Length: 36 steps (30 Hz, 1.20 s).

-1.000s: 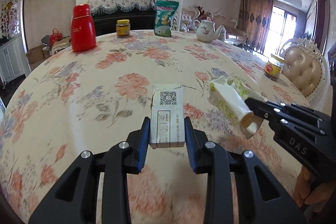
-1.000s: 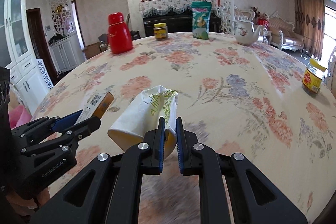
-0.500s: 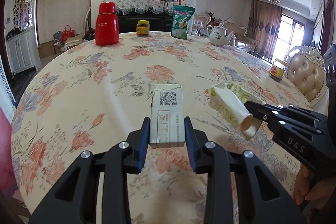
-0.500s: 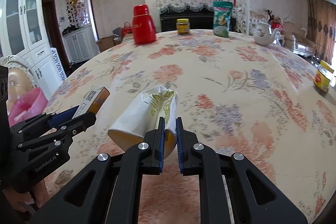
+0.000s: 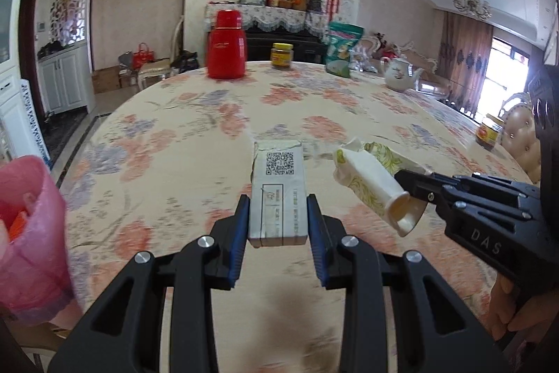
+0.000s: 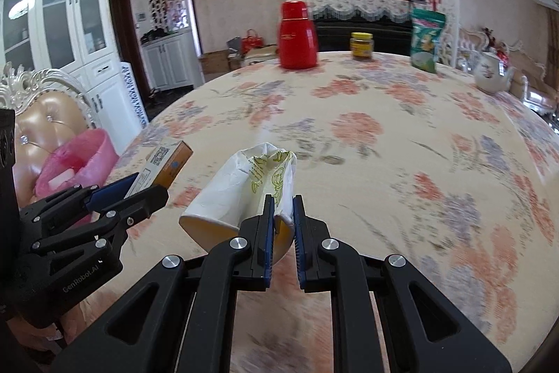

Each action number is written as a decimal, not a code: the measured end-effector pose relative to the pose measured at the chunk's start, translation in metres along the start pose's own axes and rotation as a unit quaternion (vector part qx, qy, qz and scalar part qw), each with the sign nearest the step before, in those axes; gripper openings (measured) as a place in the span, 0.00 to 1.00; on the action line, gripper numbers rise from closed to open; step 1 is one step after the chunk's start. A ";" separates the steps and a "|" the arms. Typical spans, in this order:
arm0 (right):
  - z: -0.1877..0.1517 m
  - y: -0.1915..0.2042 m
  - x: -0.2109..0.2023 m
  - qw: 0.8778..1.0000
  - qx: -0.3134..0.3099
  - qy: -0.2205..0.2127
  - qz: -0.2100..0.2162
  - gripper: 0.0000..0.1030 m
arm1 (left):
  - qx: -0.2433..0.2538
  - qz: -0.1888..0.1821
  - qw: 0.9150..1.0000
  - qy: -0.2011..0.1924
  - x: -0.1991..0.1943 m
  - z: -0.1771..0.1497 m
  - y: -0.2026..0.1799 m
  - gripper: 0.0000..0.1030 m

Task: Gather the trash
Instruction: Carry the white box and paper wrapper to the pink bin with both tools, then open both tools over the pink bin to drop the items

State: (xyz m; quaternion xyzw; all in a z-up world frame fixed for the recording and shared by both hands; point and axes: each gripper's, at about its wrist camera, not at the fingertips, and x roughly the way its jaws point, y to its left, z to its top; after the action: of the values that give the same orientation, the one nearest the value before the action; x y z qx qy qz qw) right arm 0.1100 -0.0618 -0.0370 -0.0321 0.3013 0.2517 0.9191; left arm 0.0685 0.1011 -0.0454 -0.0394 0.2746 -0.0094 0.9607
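My left gripper (image 5: 278,215) is shut on a small white carton with a QR code (image 5: 278,184) and holds it above the floral table. The carton also shows in the right wrist view (image 6: 164,168). My right gripper (image 6: 282,215) is shut on the rim of a crushed white paper cup with green print (image 6: 244,187). The cup also shows in the left wrist view (image 5: 370,184), right of the carton. A pink bin with a pink bag liner (image 5: 28,229) stands at the table's left edge, with some trash in it (image 6: 75,163).
On the far side of the table stand a red thermos (image 5: 226,46), a yellow-lidded jar (image 5: 281,56), a green snack bag (image 5: 342,49) and a white teapot (image 5: 400,76). Another jar (image 5: 489,131) stands at the right. A padded chair (image 6: 45,114) is behind the bin.
Both grippers have pulled back and to the left with their loads. The pink bin has come into view at the left edge of both views.
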 end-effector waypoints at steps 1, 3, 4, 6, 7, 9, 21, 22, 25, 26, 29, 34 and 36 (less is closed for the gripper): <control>0.002 0.007 0.004 1.000 -0.004 0.001 0.006 0.13 | -0.005 0.007 1.000 0.000 -0.002 -0.001 0.010 0.30; 0.007 0.024 0.013 1.000 -0.018 0.005 0.020 0.12 | -0.014 0.018 1.000 -0.001 -0.004 -0.002 0.025 0.30; 0.009 0.031 0.016 0.999 -0.023 0.007 0.025 0.12 | -0.020 0.025 0.999 -0.001 -0.006 -0.002 0.035 0.30; 0.012 0.050 0.025 0.998 -0.036 0.010 0.041 0.12 | -0.031 0.033 0.999 -0.001 -0.010 -0.003 0.052 0.30; 0.013 0.056 0.029 0.998 -0.041 0.012 0.047 0.12 | -0.037 0.037 0.999 -0.002 -0.012 -0.004 0.060 0.30; 0.015 0.070 0.036 0.997 -0.048 0.016 0.060 0.12 | -0.043 0.046 0.998 -0.003 -0.017 -0.006 0.071 0.30; 0.040 0.173 0.076 0.981 -0.104 0.038 0.159 0.13 | -0.099 0.129 0.986 -0.040 -0.074 -0.013 0.171 0.30; 0.042 0.182 0.079 0.979 -0.109 0.040 0.168 0.13 | -0.104 0.145 0.983 -0.042 -0.080 -0.015 0.183 0.30; 0.053 0.215 0.092 0.971 -0.127 0.044 0.196 0.13 | -0.126 0.187 0.973 -0.049 -0.098 -0.016 0.222 0.30; 0.056 0.227 0.096 0.969 -0.132 0.045 0.205 0.13 | -0.132 0.193 0.971 -0.047 -0.101 -0.016 0.231 0.30; 0.065 0.263 0.110 0.961 -0.150 0.044 0.229 0.13 | -0.151 0.225 0.961 -0.048 -0.108 -0.016 0.266 0.30; 0.071 0.305 0.142 0.953 -0.154 0.052 0.255 0.14 | -0.170 0.252 0.952 -0.036 -0.109 -0.019 0.306 0.31; 0.072 0.313 0.155 0.948 -0.154 0.063 0.272 0.20 | -0.172 0.272 0.946 -0.027 -0.107 -0.023 0.317 0.39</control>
State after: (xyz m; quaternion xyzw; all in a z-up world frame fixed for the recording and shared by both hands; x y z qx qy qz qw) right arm 0.1047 0.2950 -0.0373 -0.1057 0.3131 0.5329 0.7790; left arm -0.0356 0.4194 -0.0342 -0.1285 0.2460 0.3007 0.9125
